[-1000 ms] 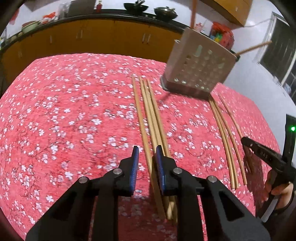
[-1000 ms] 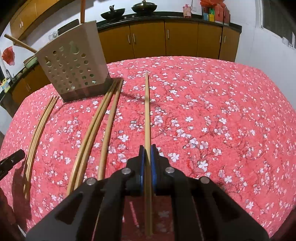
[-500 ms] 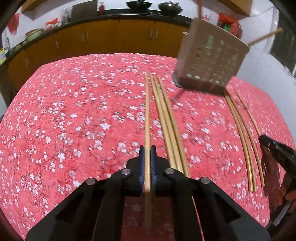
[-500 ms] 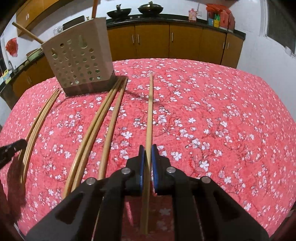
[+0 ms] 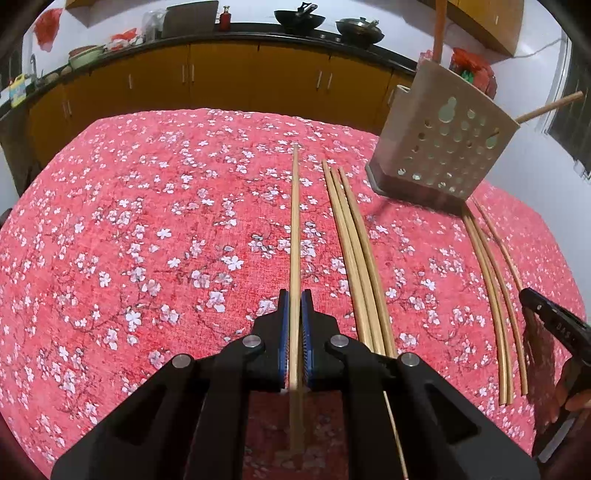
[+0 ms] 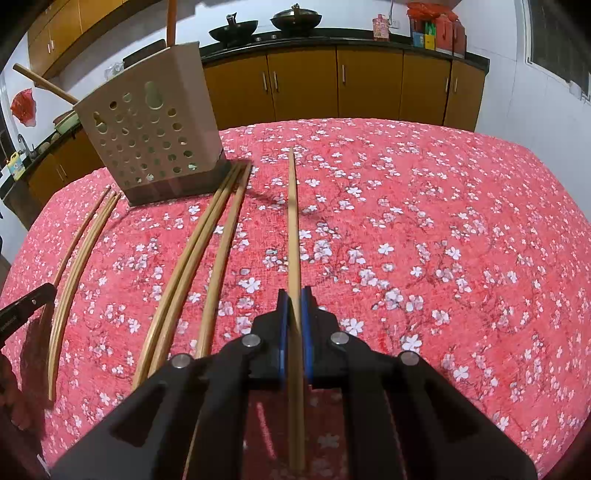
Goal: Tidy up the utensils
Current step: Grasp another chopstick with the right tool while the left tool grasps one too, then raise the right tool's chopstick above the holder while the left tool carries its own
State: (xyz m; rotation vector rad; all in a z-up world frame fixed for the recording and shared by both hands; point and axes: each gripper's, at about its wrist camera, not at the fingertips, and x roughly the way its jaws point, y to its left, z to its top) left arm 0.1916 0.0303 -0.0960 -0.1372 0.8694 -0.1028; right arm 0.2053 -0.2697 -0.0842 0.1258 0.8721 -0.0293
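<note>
My left gripper [image 5: 294, 295] is shut on one long bamboo chopstick [image 5: 294, 221] that points away over the red flowered tablecloth [image 5: 147, 240]. Three more chopsticks [image 5: 354, 251] lie just right of it. Past them, another bunch of chopsticks [image 5: 491, 295] lies on the cloth, with the right gripper's black tip [image 5: 554, 325] beside it. My right gripper [image 6: 294, 293] is shut on its own chopstick [image 6: 293, 221]. To its left lie three chopsticks [image 6: 207, 251], then a further bunch [image 6: 81, 251]. The beige perforated utensil holder [image 6: 151, 136] stands at the back.
Wooden handles [image 5: 550, 107] stick out of the holder [image 5: 439, 147]. Behind the table runs a counter with yellow cabinets [image 6: 332, 81], with woks [image 6: 295, 16] on top. A white wall [image 6: 535, 110] is to the right. The left gripper's tip [image 6: 22, 310] shows at the left edge.
My left gripper has shut on the leftmost chopstick, which now stands apart from the other three. The right gripper has kept its hold on its chopstick and stayed in place.
</note>
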